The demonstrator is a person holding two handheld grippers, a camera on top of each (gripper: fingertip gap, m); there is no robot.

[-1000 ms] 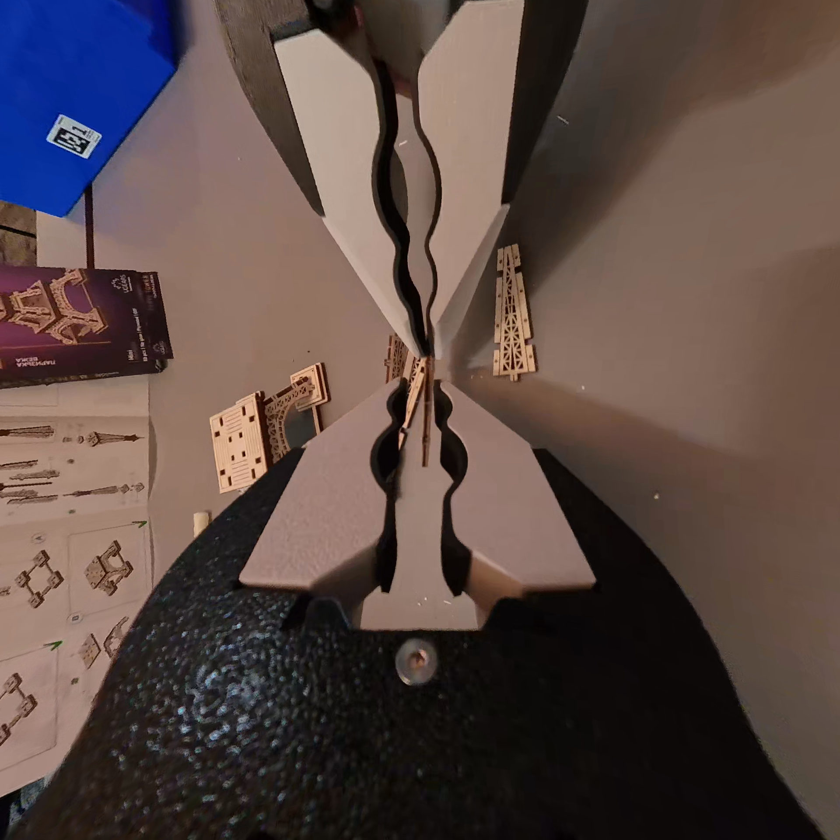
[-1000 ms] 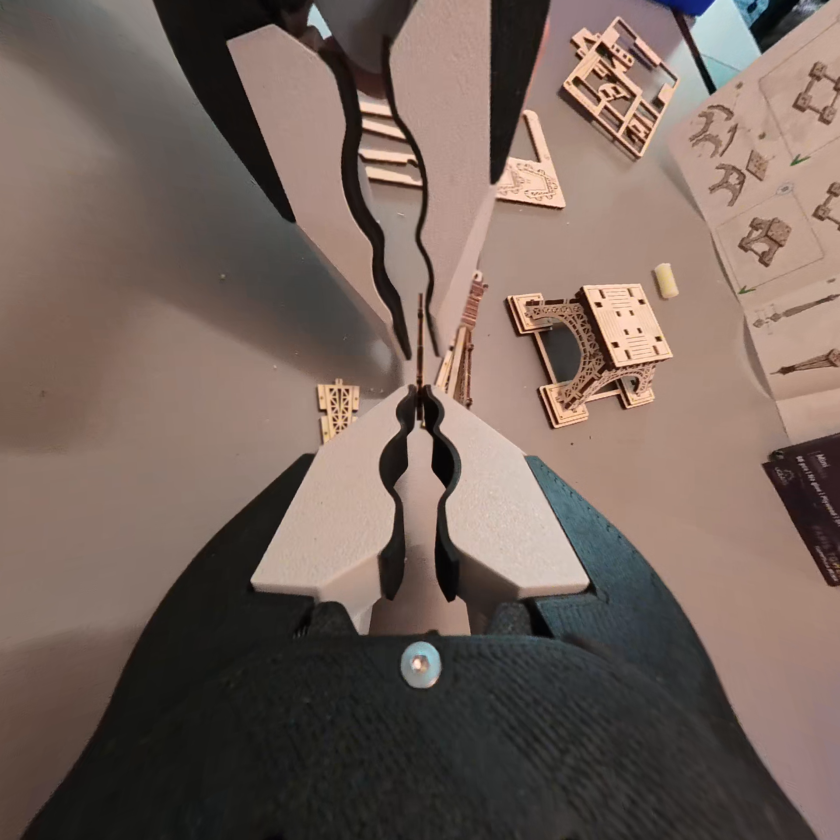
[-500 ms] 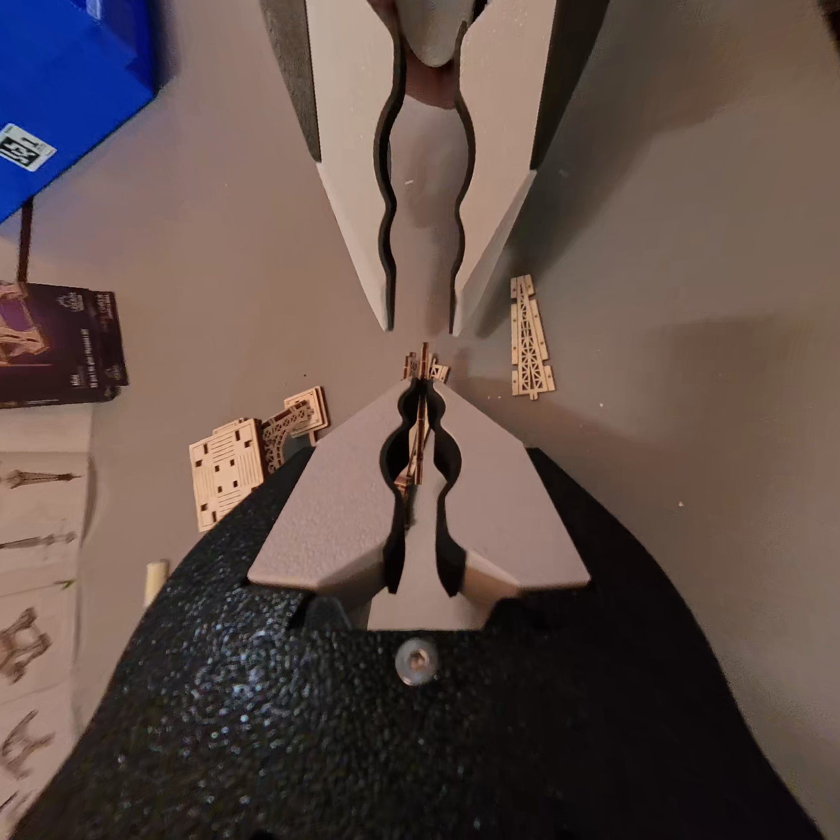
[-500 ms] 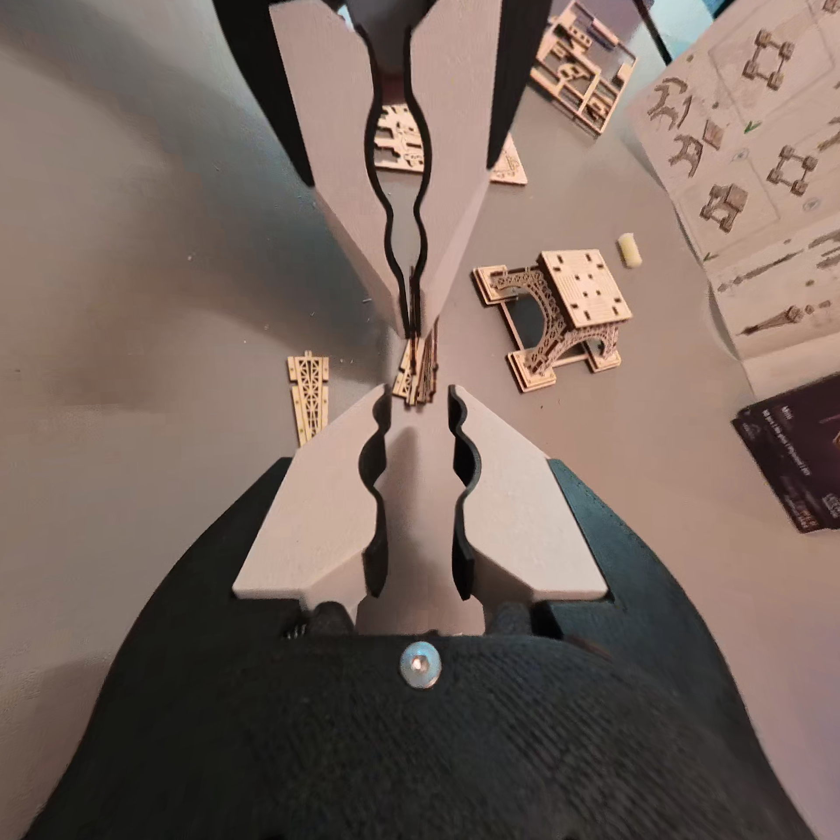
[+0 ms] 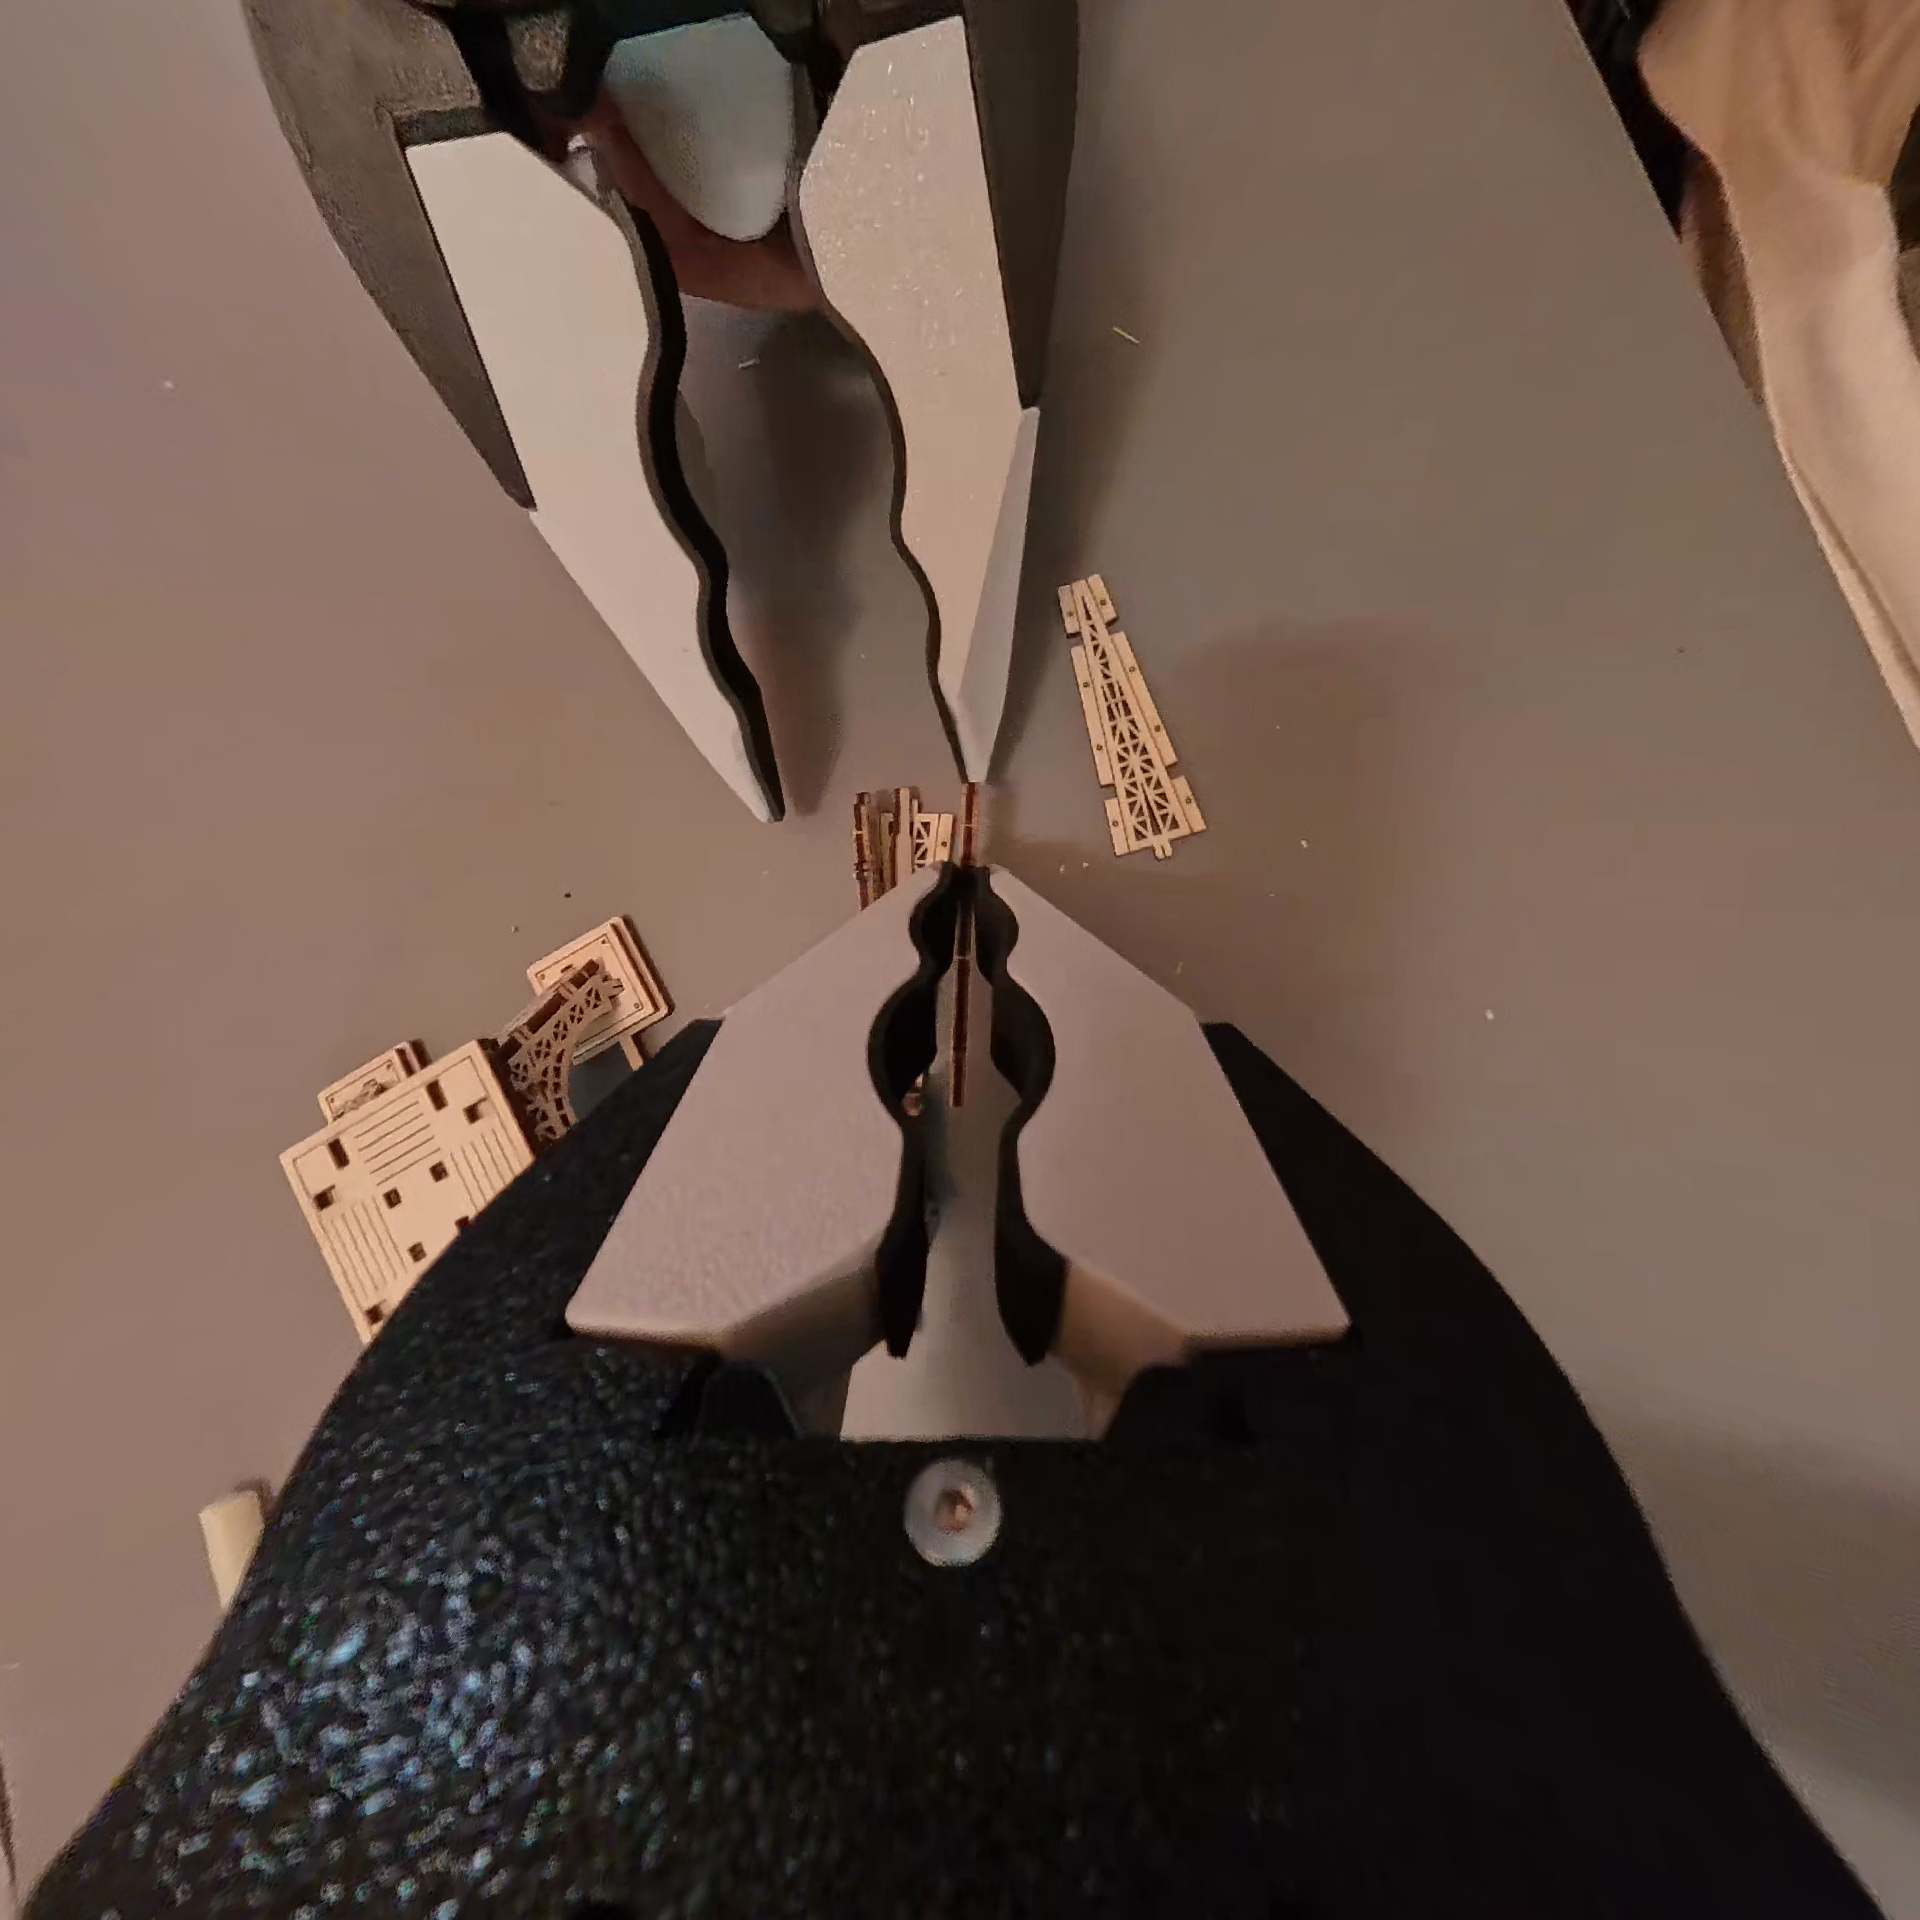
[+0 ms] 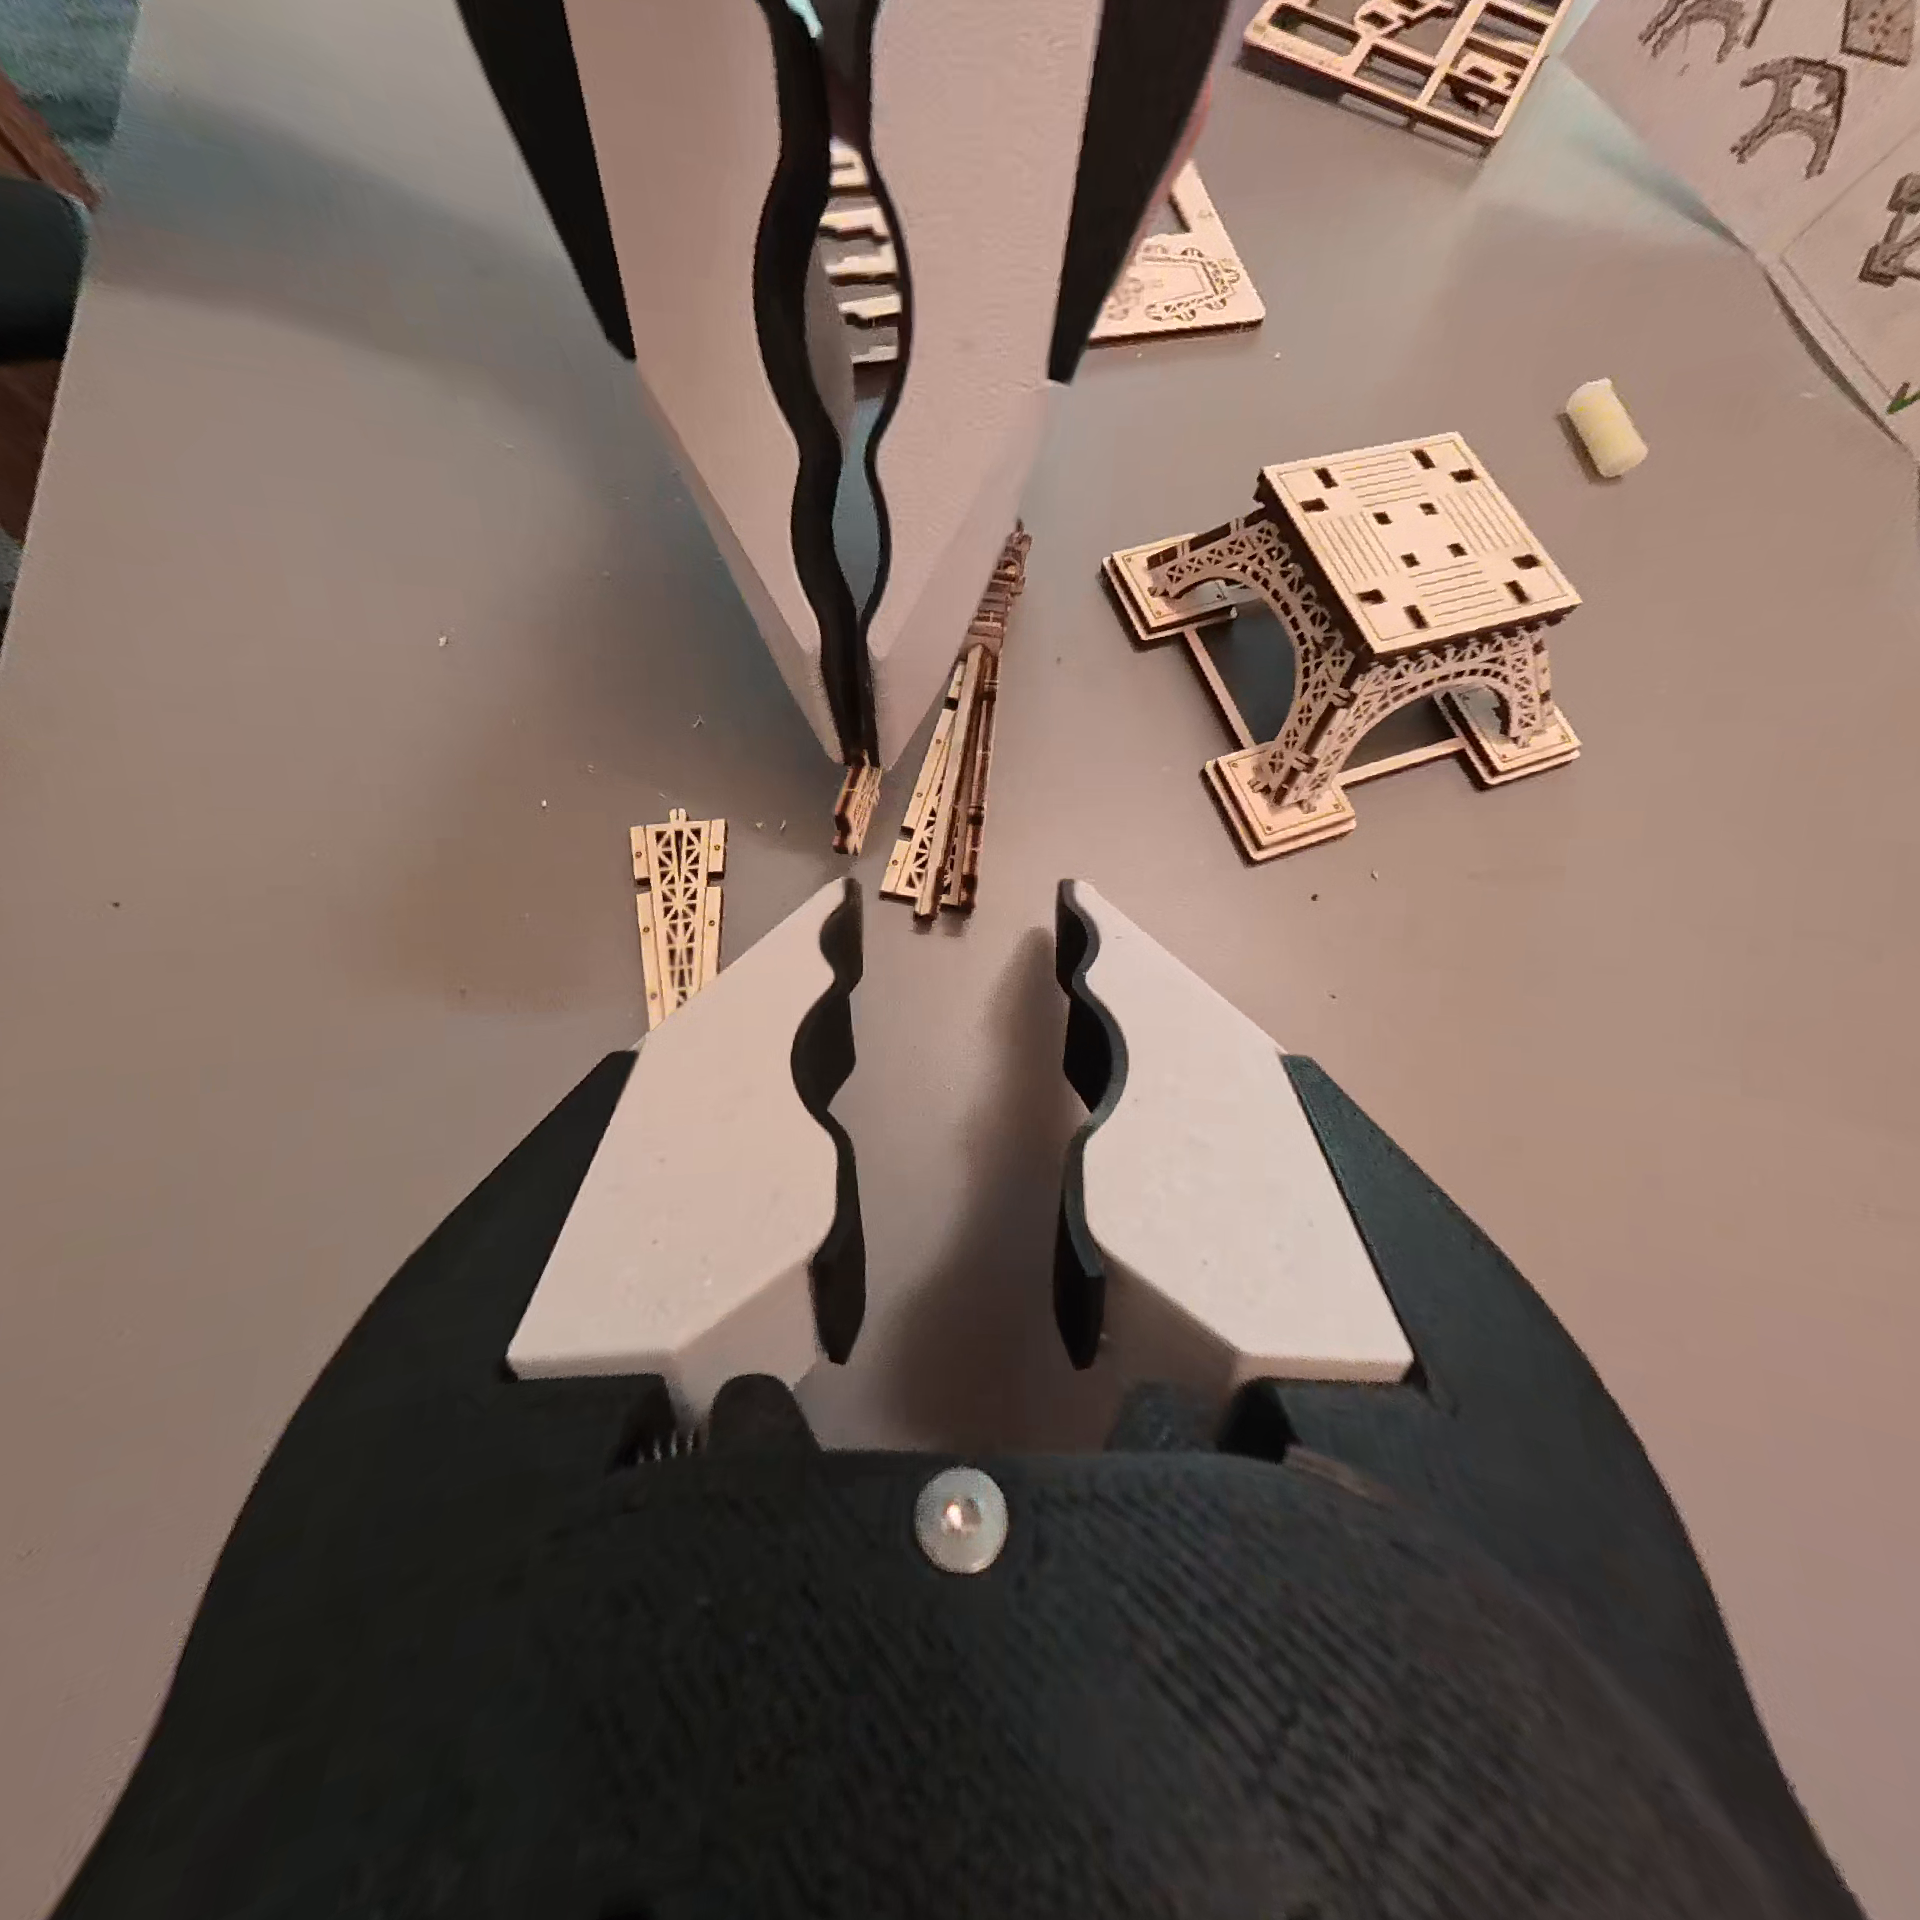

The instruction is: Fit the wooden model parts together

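My left gripper [image 5: 966,873] is shut on a thin wooden lattice panel [image 5: 961,997], seen edge-on between its fingers. In the right wrist view the left gripper [image 6: 857,753] comes in from above with the panel's end [image 6: 857,805] sticking out near the table. My right gripper [image 6: 958,899] is open and empty, facing it; it also shows in the left wrist view [image 5: 873,795]. A part-built spire section [image 6: 956,769] lies on the grey table between both grippers, also in the left wrist view [image 5: 888,842]. A loose lattice panel [image 6: 681,914] [image 5: 1132,717] lies flat beside it.
The assembled tower base [image 6: 1371,613] [image 5: 416,1174] stands to one side. A small white cylinder [image 6: 1605,442], punched-out part sheets [image 6: 1403,52] and instruction sheets [image 6: 1818,156] lie beyond it. A person's clothing [image 5: 1818,312] shows past the table edge. The tips of both grippers are at nearly the same place. From either gripper's tips it is about 20 cm to the small white cylinder [image 6: 1605,442]. It is also in sight in the left wrist view [image 5: 240,1520].
My right gripper has opened, let go of the wooden part and drawn back a little. My left gripper stays shut on its panel, and the spire section now lies on the table.
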